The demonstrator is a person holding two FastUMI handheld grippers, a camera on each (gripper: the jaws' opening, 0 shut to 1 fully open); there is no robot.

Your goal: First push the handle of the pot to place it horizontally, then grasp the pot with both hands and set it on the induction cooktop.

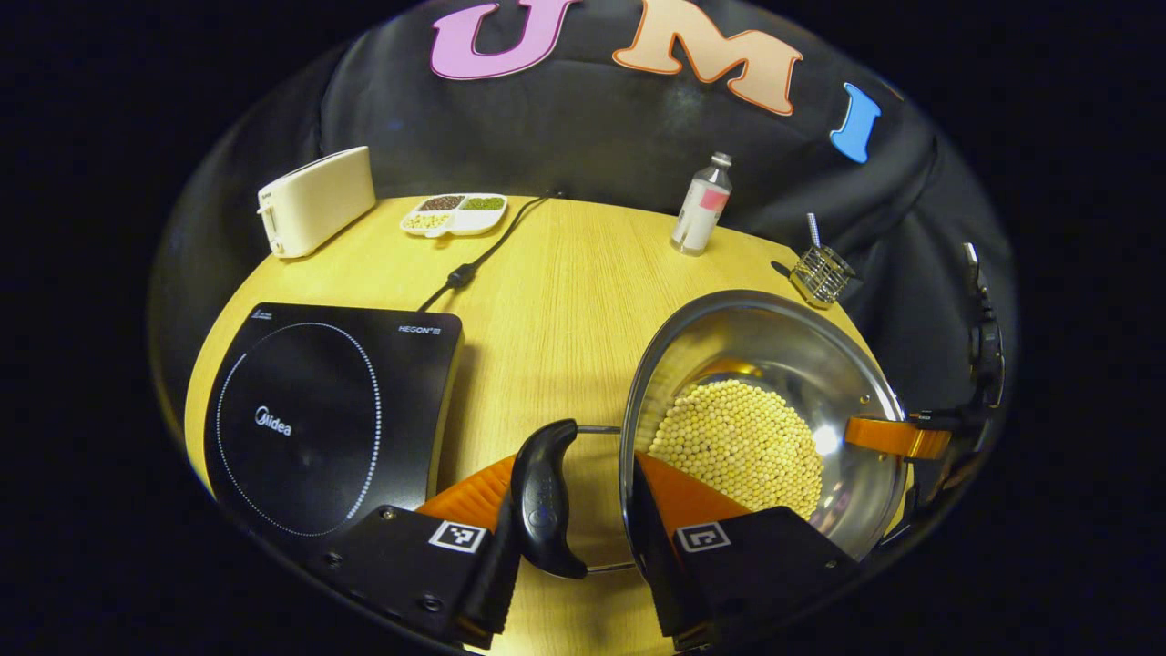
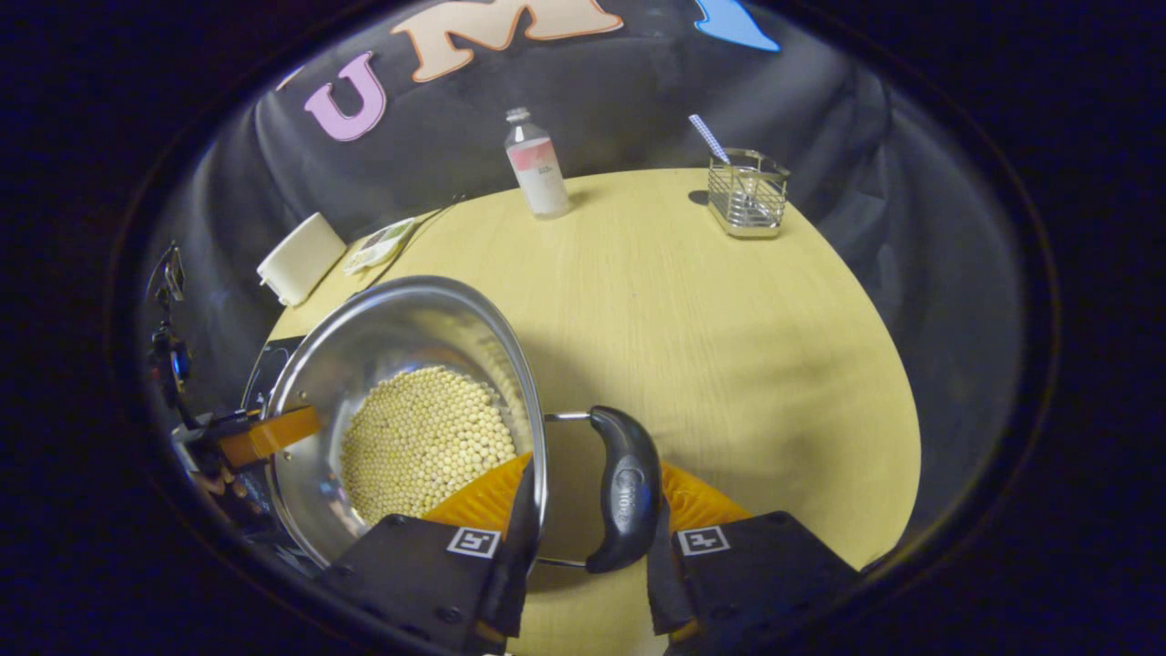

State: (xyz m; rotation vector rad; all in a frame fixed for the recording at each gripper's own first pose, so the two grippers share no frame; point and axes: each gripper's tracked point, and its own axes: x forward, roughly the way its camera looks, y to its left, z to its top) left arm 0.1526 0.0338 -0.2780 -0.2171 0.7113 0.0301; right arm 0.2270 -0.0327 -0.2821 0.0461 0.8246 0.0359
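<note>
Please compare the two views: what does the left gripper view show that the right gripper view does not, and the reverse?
Left gripper view: the induction cooktop's whole top with its ring, and the left claw gripping one pot handle and the rim. Right gripper view: the right claw gripping the opposite handle, and a broad stretch of table beside it. Both: the pot with yellow beans, the bottle, toaster and wire holder at the back.
</note>
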